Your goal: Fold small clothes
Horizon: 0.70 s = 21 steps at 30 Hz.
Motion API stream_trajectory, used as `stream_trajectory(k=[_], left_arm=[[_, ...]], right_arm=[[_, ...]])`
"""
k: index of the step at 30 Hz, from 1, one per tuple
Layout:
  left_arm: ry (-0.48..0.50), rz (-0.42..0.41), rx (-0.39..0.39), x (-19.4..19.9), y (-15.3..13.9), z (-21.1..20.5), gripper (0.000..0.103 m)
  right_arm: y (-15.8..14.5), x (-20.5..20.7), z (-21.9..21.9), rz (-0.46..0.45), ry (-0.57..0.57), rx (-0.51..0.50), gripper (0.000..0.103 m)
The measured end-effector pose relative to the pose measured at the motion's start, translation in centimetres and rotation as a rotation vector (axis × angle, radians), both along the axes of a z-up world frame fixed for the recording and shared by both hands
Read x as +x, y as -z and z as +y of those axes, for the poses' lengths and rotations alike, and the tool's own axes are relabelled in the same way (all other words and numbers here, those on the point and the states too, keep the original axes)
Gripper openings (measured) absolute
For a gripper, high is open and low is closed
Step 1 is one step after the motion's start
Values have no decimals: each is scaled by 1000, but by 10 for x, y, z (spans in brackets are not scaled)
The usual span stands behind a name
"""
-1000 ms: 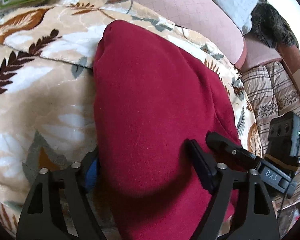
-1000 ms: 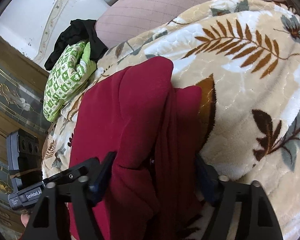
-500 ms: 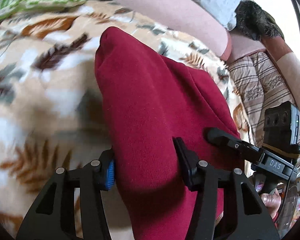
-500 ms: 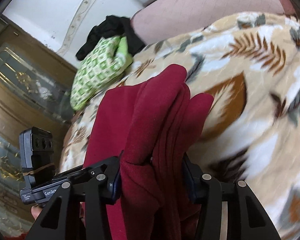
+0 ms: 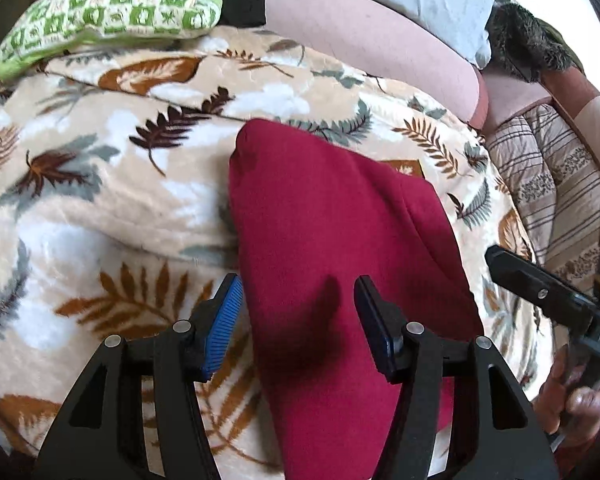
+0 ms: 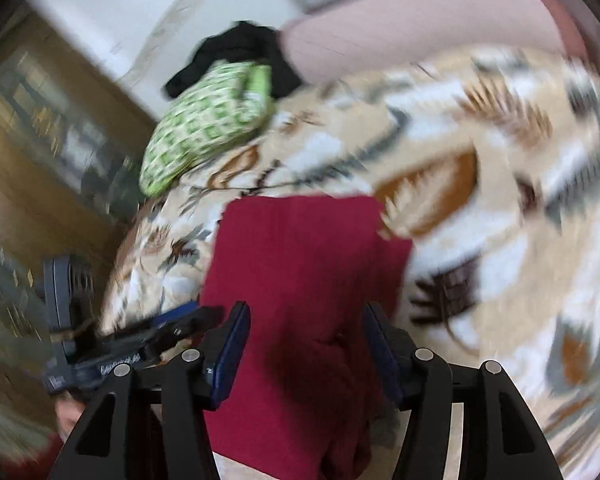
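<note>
Left gripper (image 5: 298, 312) jaws apart, straddling red garment (image 5: 332, 248) lying folded on leaf-print blanket (image 5: 100, 200). Right gripper's finger (image 5: 540, 284) visible at right edge.

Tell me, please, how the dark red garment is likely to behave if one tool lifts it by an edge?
The dark red garment would probably flop and unfold: it drapes softly over the leaf-print blanket. Its matte, fleecy look suggests it won't slip easily from the left tool. It seems light, though the folded layers add bulk.
</note>
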<state>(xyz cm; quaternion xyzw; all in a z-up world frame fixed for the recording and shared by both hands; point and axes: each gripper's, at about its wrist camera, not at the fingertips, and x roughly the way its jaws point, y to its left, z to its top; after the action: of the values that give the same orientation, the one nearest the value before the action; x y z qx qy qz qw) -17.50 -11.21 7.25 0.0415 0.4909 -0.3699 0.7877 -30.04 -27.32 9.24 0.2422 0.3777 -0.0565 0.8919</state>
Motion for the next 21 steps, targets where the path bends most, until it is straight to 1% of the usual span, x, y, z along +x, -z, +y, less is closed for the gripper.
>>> stream_trajectory(k=[2, 4, 6, 7, 8, 9, 12, 14, 16, 18, 20, 21], left_arm=[[-10, -27, 22, 0, 3, -7, 58], [-16, -44, 50, 2, 10, -12, 58], [-15, -37, 65, 4, 16, -15, 58], [-14, -23, 60, 5, 20, -16, 58], [-19, -20, 62, 6, 22, -16, 58], [-20, -24, 62, 6, 23, -16, 58], [-27, -51, 67, 2, 21, -16, 58], [-23, -63, 74, -1, 18, -16, 58], [-22, -83, 84, -5, 16, -16, 58], [-27, -105, 88, -10, 12, -15, 58], [-36, -119, 88, -13, 9, -13, 58], [-38, -127, 89, -15, 8, -11, 58]], right_arm=[[1, 14, 6, 11, -20, -60, 55], [16, 33, 7, 49, -35, -104, 52], [39, 47, 3, 138, -25, -165, 47], [53, 48, -2, 183, -22, -162, 47], [59, 48, -4, 190, -20, -161, 47], [59, 42, -4, 179, -22, -166, 47], [41, 30, 3, 168, -35, -204, 46], [31, 19, 8, 149, -44, -197, 46], [27, 8, 16, 128, -54, -187, 46], [36, 4, 24, 151, -60, -199, 47], [55, 3, 30, 193, -36, -219, 48], [60, 3, 31, 192, -26, -219, 49]])
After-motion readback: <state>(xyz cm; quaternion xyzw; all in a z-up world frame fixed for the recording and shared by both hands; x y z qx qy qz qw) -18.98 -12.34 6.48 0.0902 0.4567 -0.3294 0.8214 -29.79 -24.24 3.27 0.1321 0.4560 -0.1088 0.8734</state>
